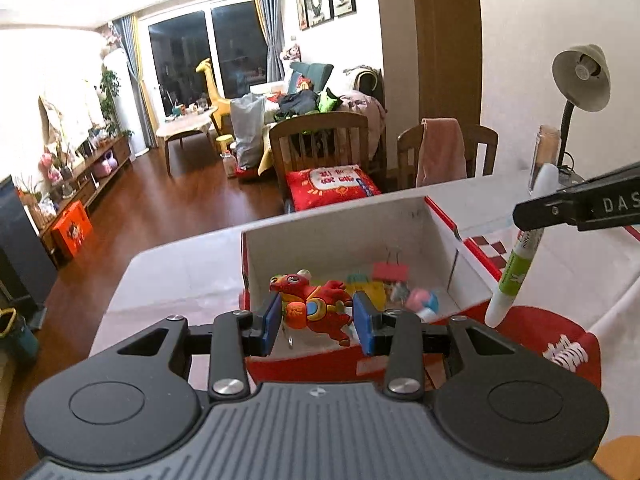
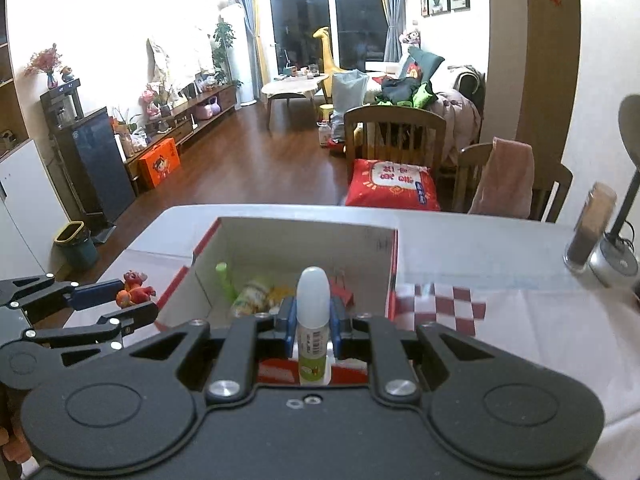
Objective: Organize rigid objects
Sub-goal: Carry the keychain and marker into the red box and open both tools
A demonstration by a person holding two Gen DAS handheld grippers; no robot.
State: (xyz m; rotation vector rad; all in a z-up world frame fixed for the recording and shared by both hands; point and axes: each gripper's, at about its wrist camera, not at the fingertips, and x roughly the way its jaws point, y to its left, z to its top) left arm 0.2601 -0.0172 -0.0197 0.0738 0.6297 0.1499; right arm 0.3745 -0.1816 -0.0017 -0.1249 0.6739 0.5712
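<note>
My left gripper (image 1: 316, 322) is shut on a red and orange dragon toy (image 1: 316, 304), held just above the near wall of an open red and white cardboard box (image 1: 344, 240). In the right wrist view the same toy (image 2: 134, 288) shows at the left, between the left gripper's fingers (image 2: 100, 292). My right gripper (image 2: 314, 320) is shut on a white and green glue stick (image 2: 313, 320), upright over the box (image 2: 304, 232). The left wrist view shows that stick (image 1: 516, 264) hanging at the right of the box. Inside the box lie a red binder clip (image 1: 390, 271) and several small items.
The box stands on a white table (image 2: 480, 240) with a red checked cloth (image 2: 444, 304). A desk lamp (image 1: 580, 80) and a clear jar (image 2: 590, 228) stand at the table's far right. Two wooden chairs (image 2: 396, 132) are behind the table, one with a red cushion (image 2: 394, 186).
</note>
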